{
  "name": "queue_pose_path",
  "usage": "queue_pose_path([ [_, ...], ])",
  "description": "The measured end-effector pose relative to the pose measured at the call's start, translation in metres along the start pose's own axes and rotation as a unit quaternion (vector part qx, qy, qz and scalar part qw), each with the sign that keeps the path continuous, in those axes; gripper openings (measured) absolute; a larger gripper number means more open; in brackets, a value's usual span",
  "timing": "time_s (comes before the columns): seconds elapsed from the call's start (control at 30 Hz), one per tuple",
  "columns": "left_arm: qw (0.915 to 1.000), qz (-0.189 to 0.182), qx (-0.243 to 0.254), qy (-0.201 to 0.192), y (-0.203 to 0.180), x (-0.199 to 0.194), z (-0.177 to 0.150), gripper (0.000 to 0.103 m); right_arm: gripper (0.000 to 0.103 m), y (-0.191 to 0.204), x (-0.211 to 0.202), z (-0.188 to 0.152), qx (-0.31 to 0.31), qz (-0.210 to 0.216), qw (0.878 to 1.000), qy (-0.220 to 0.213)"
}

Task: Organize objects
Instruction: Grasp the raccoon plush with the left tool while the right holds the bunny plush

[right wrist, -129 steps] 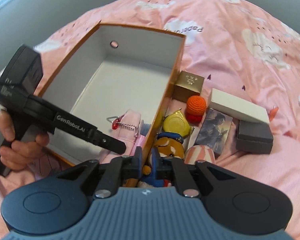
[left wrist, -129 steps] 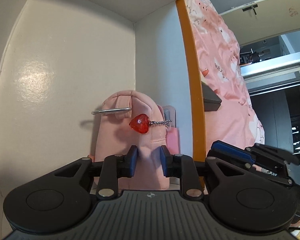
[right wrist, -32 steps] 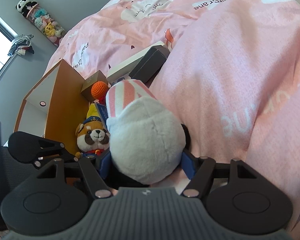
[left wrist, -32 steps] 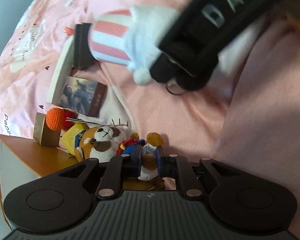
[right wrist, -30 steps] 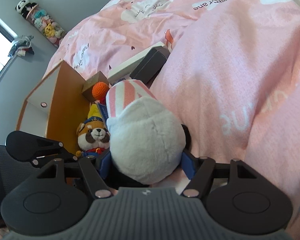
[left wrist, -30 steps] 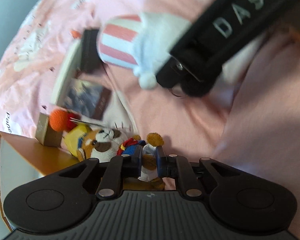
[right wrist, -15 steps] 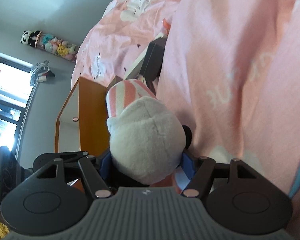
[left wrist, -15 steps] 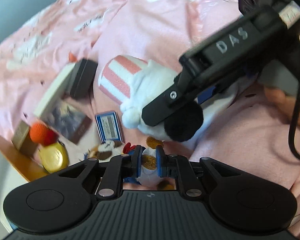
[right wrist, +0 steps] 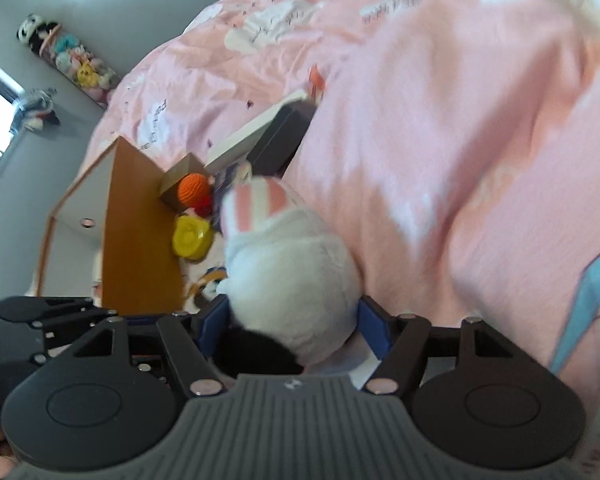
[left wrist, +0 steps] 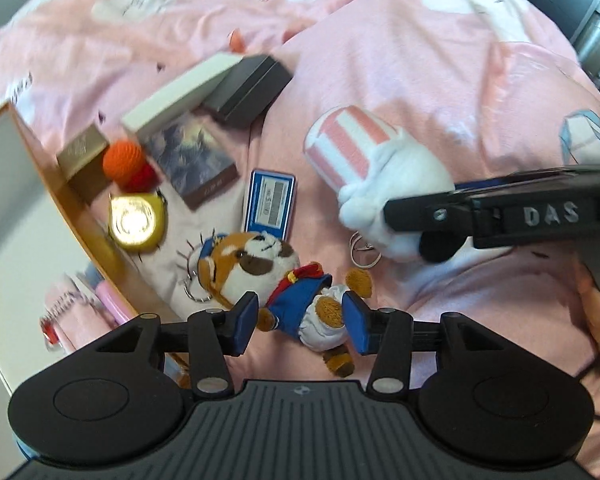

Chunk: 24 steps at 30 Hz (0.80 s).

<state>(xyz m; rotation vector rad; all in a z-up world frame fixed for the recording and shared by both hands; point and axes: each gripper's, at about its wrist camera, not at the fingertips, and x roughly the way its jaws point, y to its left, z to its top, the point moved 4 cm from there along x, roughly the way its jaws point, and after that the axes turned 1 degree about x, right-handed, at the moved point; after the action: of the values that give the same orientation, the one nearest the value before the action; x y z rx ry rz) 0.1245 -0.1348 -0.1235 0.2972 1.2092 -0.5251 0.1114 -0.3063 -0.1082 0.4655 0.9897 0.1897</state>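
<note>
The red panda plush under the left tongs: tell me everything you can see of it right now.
The red panda plush lies on its side on the pink bedding, head toward the orange box wall, legs toward the camera. It looks like soft pile: orange-brown and white face, dark eye patches, blue cap, blue jacket with red collar, white shorts, brown paws. A metal key ring sits by its head. The left tongs have just been opening; their blue pads straddle its lower body without pressing. A blue card lies just beyond its head.
</note>
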Motion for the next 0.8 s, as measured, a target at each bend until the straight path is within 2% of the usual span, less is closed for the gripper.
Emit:
queue_pose_path([
  [0.1, 0.9997, 0.01, -0.016, 0.013, 0.001, 0.007, 0.003, 0.057, 0.07, 0.003, -0.008, 0.004, -0.036, -0.04, 0.998, -0.027],
  [0.2, 0.9993, 0.022, -0.017, 0.026, -0.002, 0.013, 0.005, 0.064, 0.069, 0.006, -0.006, 0.006, -0.063, -0.054, 0.996, -0.031],
  [0.3, 0.9983, 0.039, -0.007, 0.042, -0.007, 0.021, 0.009, 0.072, 0.059, 0.007, -0.003, 0.006, -0.084, -0.063, 0.994, -0.032],
  [0.37, 0.9975, 0.049, -0.002, 0.051, -0.01, 0.026, 0.011, 0.076, 0.051, 0.004, -0.005, 0.008, -0.074, -0.057, 0.995, -0.033],
  [0.5, 0.9949, 0.077, -0.001, 0.064, -0.013, 0.037, 0.017, 0.076, 0.052, -0.003, -0.005, 0.008, -0.059, -0.041, 0.997, -0.027],
  [0.57, 0.9947, 0.076, 0.007, 0.07, -0.017, 0.042, 0.02, 0.076, 0.054, -0.003, -0.003, 0.006, -0.055, -0.036, 0.998, -0.023],
  [0.67, 0.9907, 0.098, 0.023, 0.092, -0.02, 0.057, 0.018, 0.076, 0.057, 0.0, 0.003, 0.004, -0.059, -0.023, 0.998, -0.014],
  [0.8, 0.9891, 0.112, 0.034, 0.09, -0.022, 0.063, 0.016, 0.076, 0.062, -0.001, 0.014, 0.003, -0.055, -0.012, 0.998, -0.004],
])
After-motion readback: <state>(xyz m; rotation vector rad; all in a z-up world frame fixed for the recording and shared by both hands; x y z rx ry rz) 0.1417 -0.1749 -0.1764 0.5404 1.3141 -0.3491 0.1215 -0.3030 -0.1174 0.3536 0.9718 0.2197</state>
